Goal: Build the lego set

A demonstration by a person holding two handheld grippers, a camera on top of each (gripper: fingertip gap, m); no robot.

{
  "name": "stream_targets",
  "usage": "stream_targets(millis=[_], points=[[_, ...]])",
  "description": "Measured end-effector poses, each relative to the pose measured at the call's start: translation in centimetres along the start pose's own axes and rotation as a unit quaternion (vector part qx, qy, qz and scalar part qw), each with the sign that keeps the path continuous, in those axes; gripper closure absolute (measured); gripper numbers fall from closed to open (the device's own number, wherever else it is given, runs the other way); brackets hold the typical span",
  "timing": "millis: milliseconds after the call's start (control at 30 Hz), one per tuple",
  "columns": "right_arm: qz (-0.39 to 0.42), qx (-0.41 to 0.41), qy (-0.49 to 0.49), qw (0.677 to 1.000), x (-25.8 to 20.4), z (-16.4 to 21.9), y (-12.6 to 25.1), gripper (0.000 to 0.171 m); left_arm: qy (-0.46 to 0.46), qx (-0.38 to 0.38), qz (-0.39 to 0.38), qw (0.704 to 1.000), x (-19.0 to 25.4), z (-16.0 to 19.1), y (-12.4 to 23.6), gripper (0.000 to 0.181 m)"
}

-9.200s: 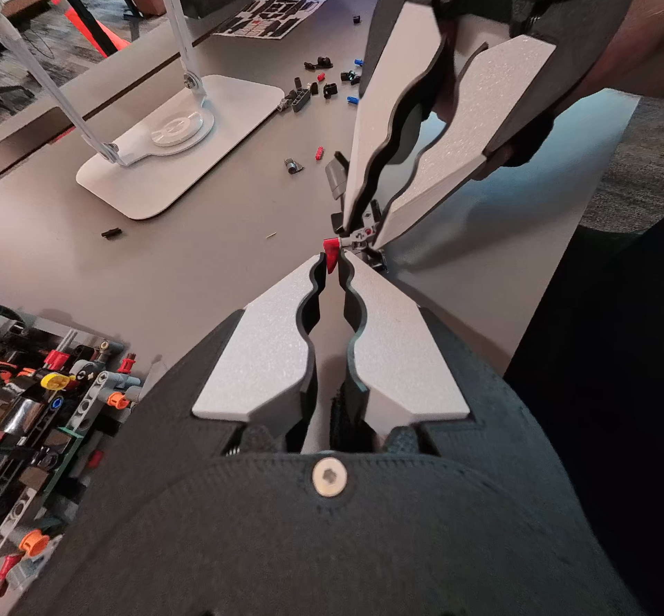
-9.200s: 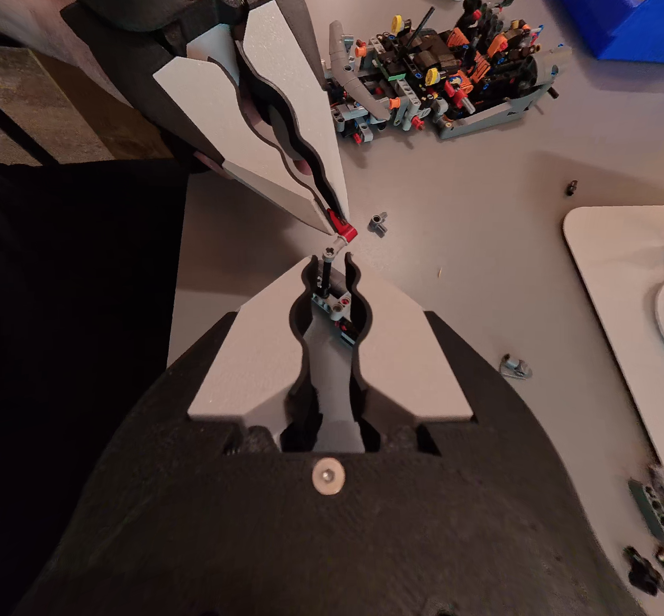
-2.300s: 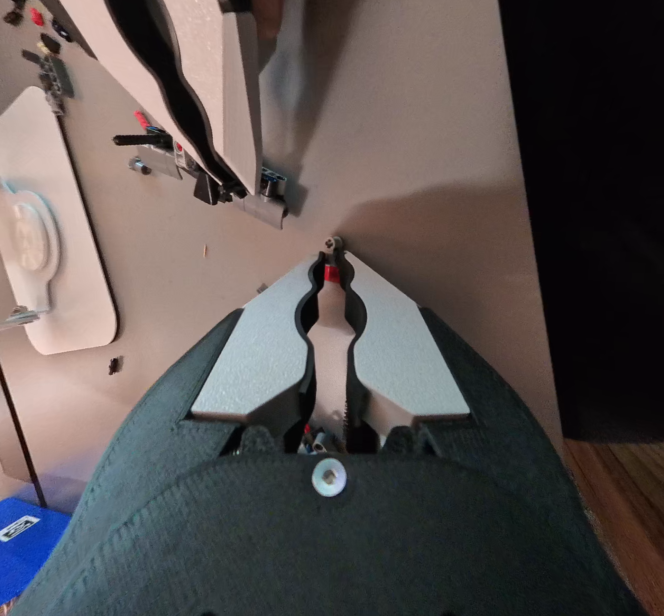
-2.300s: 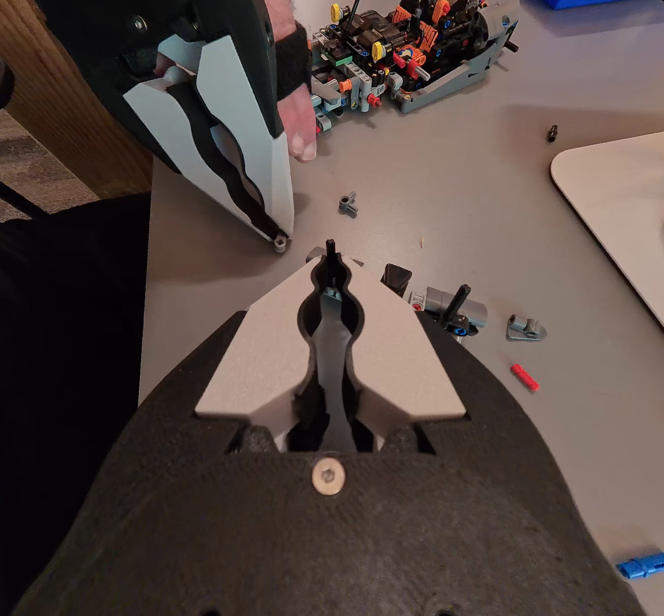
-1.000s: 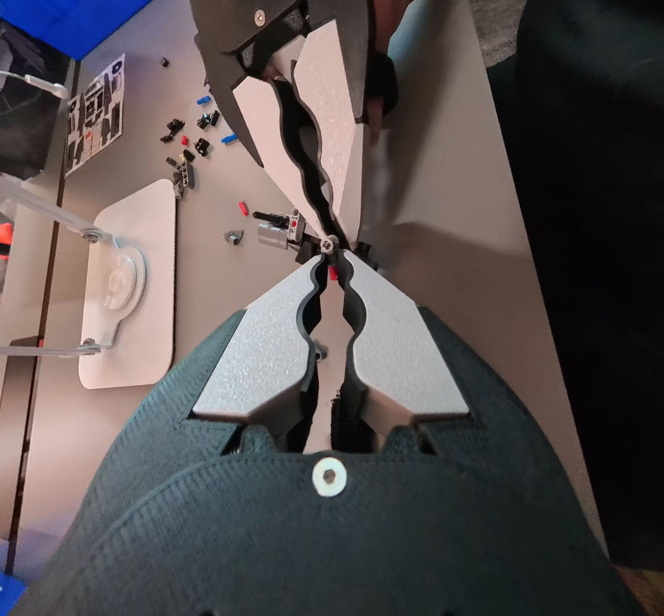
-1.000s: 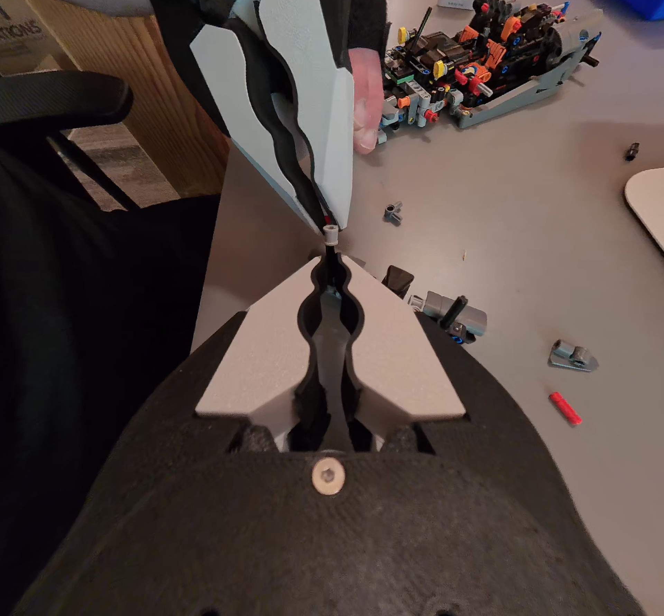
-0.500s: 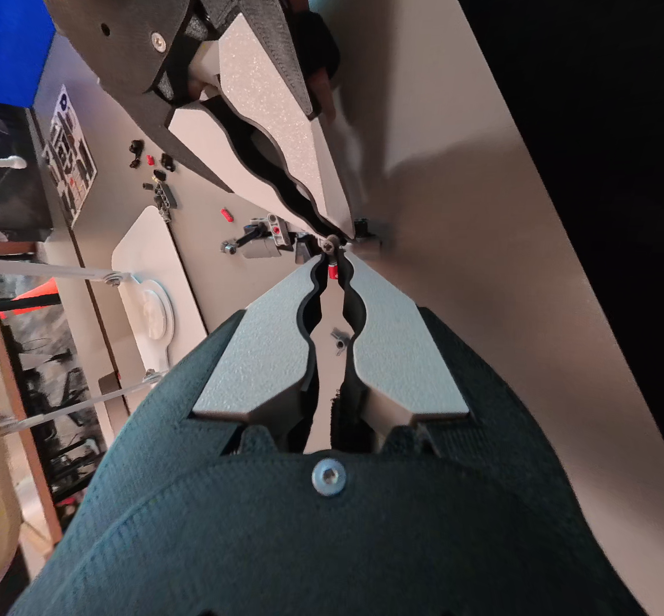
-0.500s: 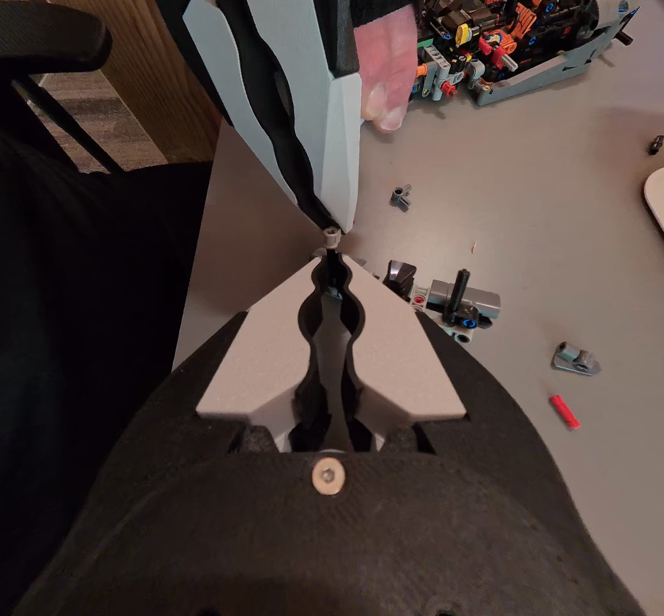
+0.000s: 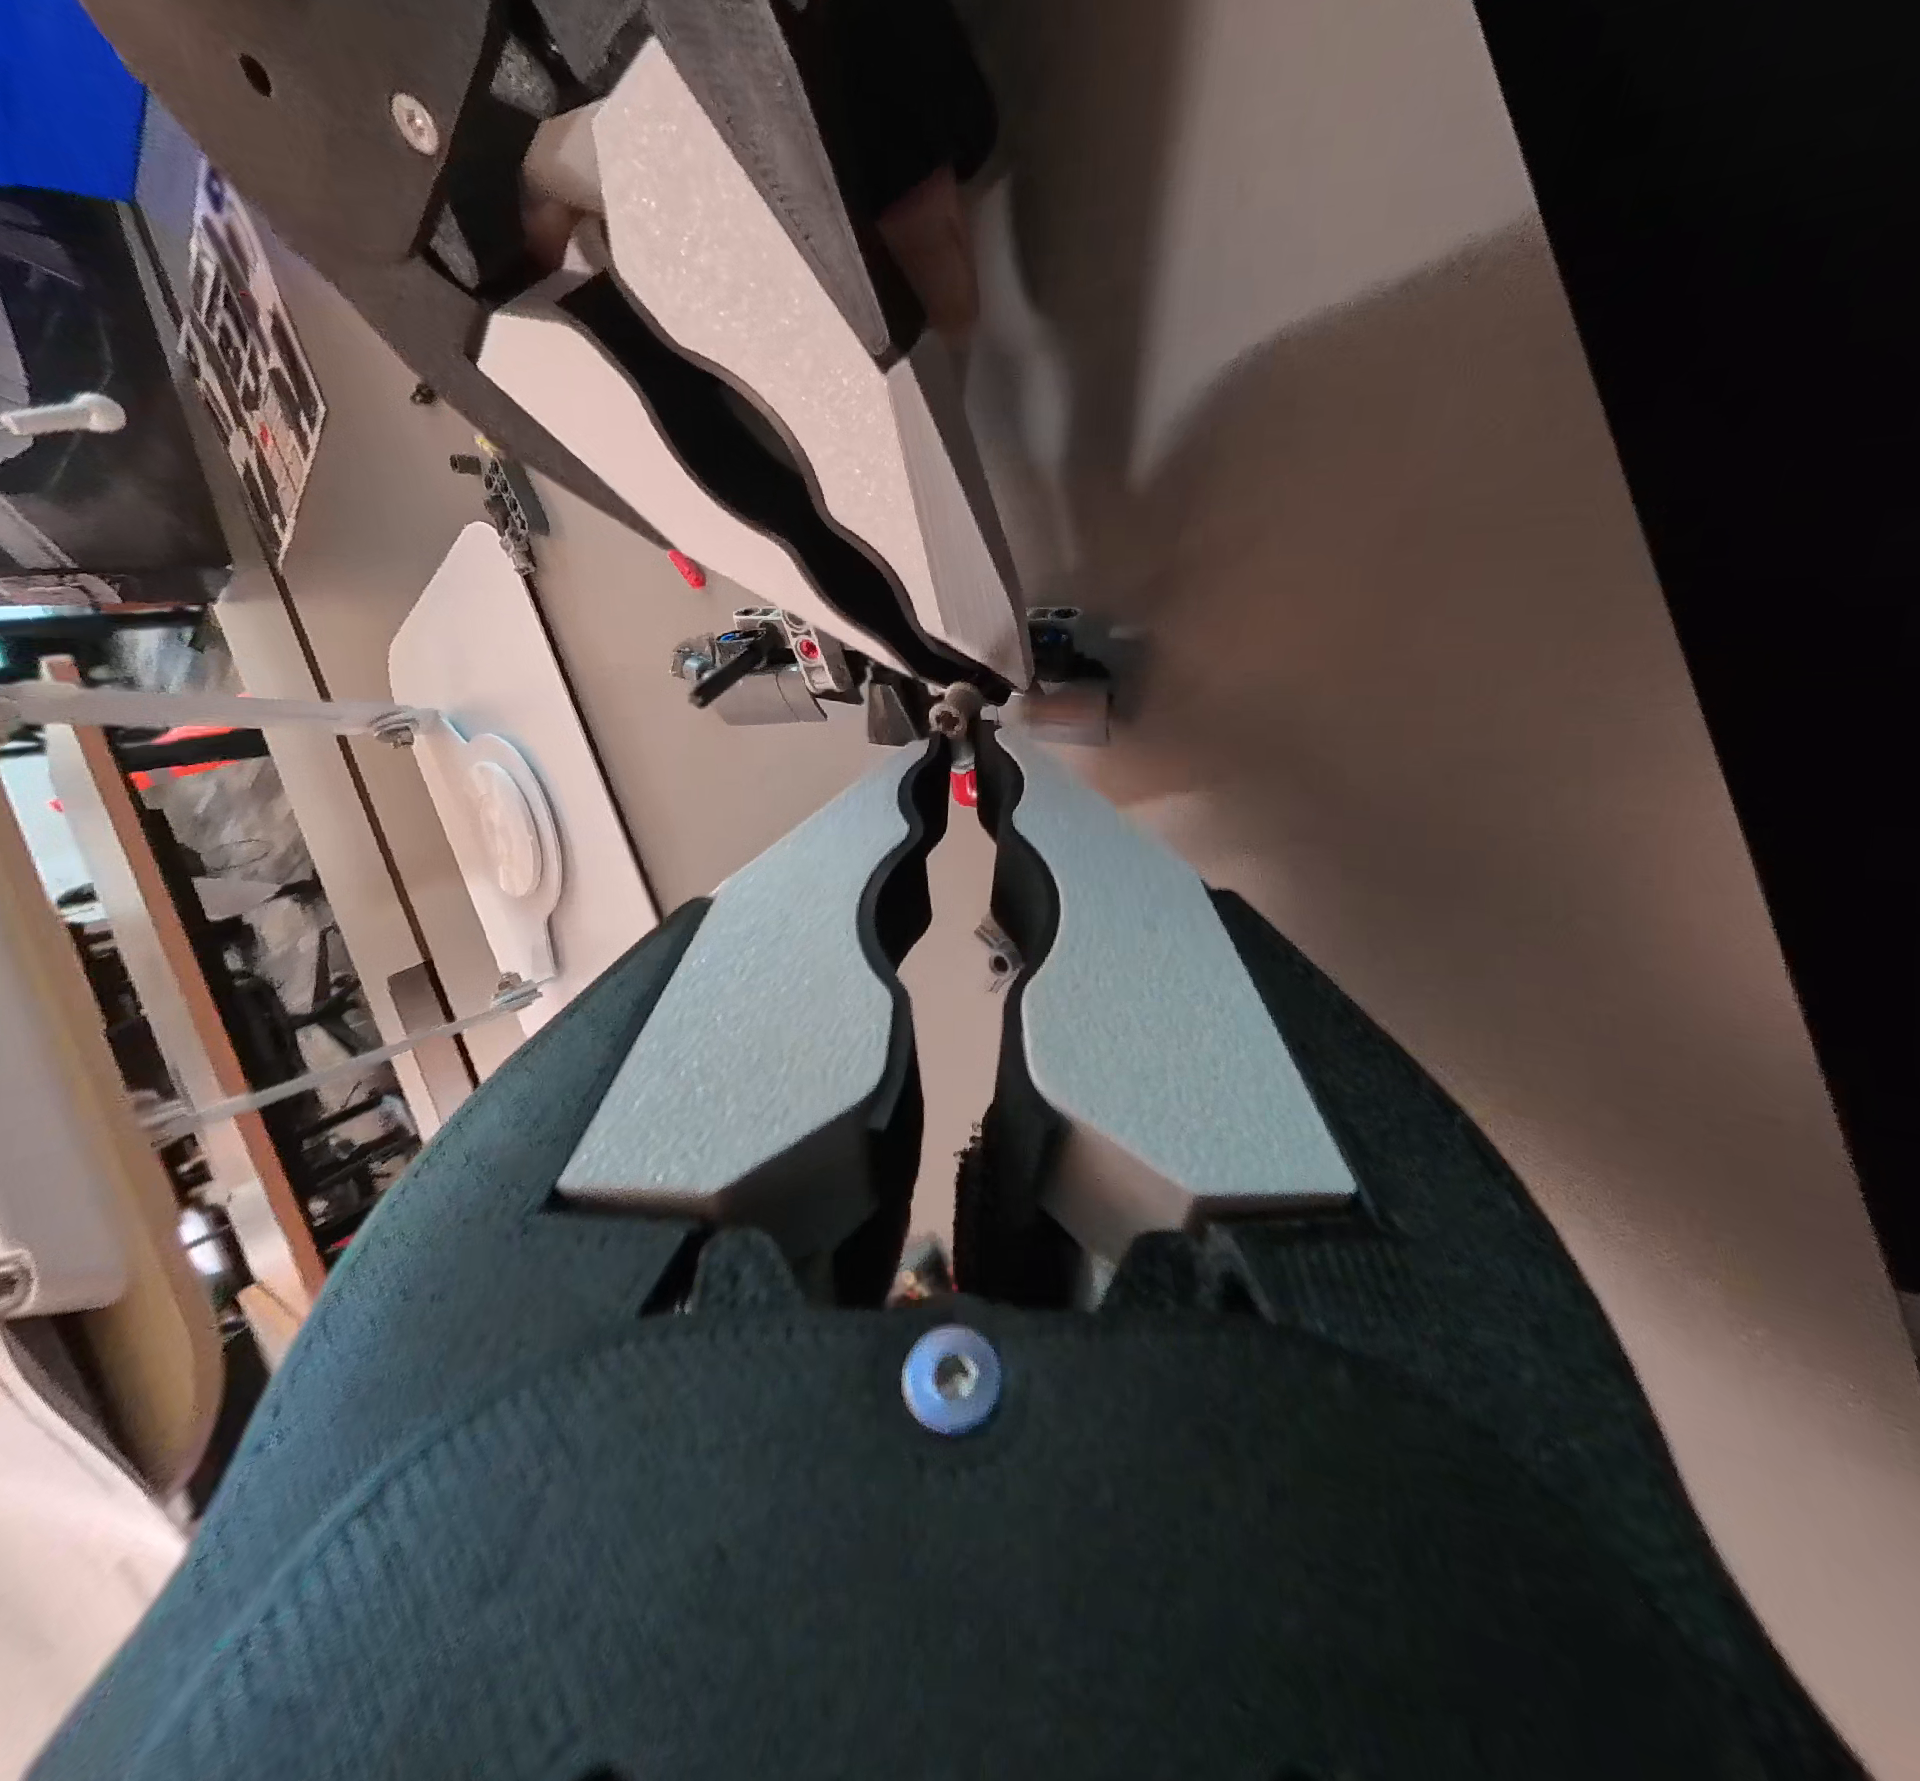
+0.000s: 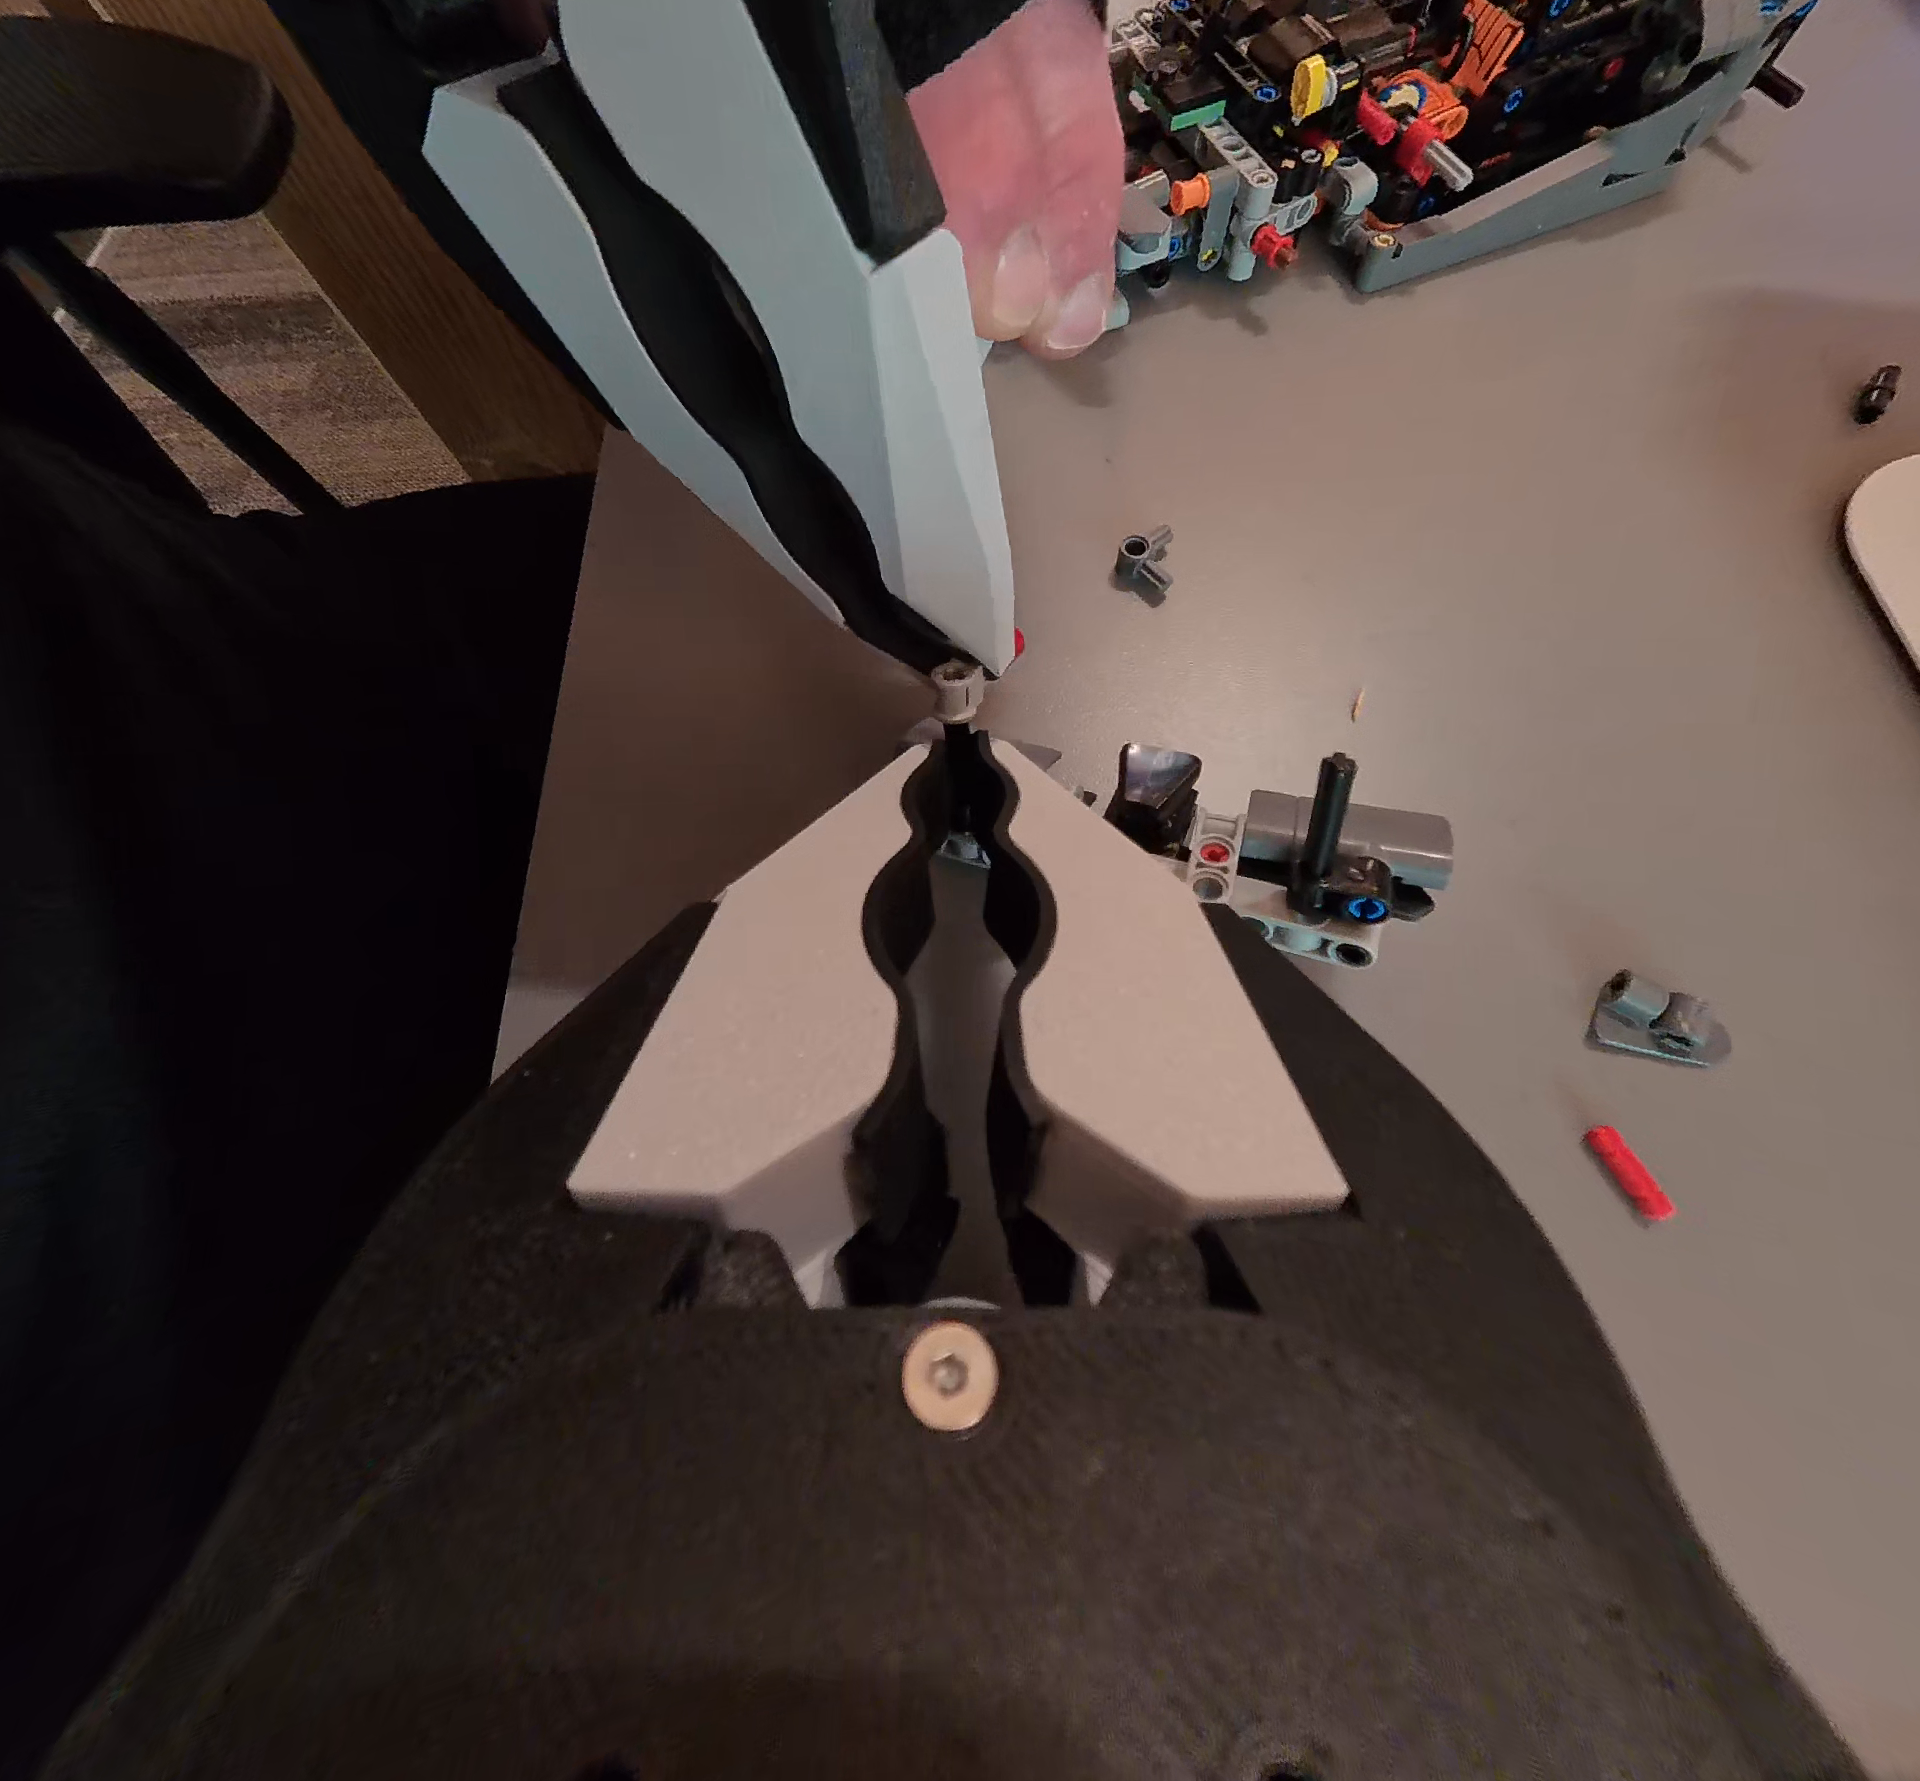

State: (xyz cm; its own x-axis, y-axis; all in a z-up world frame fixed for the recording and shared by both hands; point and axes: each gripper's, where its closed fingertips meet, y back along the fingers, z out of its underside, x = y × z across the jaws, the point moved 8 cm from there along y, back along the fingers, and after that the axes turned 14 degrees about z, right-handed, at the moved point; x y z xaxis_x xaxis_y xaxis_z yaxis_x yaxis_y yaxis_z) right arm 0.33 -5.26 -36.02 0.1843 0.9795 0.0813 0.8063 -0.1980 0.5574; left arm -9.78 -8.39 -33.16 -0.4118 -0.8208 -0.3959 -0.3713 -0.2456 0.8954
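Roughly by size: grey matte tabletop, smooth, parts strewn over it. Far end, big half-built lego model, dense black/orange/yellow technic pieces on a grey frame. White rounded plate of a stand at the table edge. Near the tools, small grey sub-assembly lying flat, black pin sticking up, blue and red connectors. Loose bits: grey flat bracket, dark elbow connector, red pin.

Right tool, clenched on a black axle; the axle's long axis runs straight forward along the fingers, tip poking just past them. Left tool, clenched on a small red piece with a light grey bush at its nose. Both fingers are textured grey plastic with wavy black inner pads.

Key relation: the two tools meet tip to tip above the tabletop near its front edge, left one coming down from above-left in the right wrist view. Grey bush sits right at the axle tip, touching or nearly so, hole looks about in line with the axle. Seated or not, cannot tell. Next move likely a straight push along the axle; any tilt could jam it.
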Motion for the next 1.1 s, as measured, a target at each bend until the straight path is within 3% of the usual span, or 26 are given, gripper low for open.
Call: stream_targets(millis=[433, 867, 1100], points=[[0.003, -0.001, 0.0, 1.0, 0.0, 0.0, 0.0, 0.171, -0.004, -0.06, -0.004, 0.998, 0.1, -0.7, -0.1, 0.178], [0.001, -0.001, -0.002, 1.0, 0.1, 0.0, -0.1, 0.171, 0.049, -0.007, -0.022, 0.999, -0.1, -0.6, 0.5, 0.169], [0.001, -0.001, 0.0, 1.0, 0.1, 0.0, -0.1, 0.171, 0.069, 0.031, 0.001, 0.997, -0.5, -0.5, 1.0, 0.178]])
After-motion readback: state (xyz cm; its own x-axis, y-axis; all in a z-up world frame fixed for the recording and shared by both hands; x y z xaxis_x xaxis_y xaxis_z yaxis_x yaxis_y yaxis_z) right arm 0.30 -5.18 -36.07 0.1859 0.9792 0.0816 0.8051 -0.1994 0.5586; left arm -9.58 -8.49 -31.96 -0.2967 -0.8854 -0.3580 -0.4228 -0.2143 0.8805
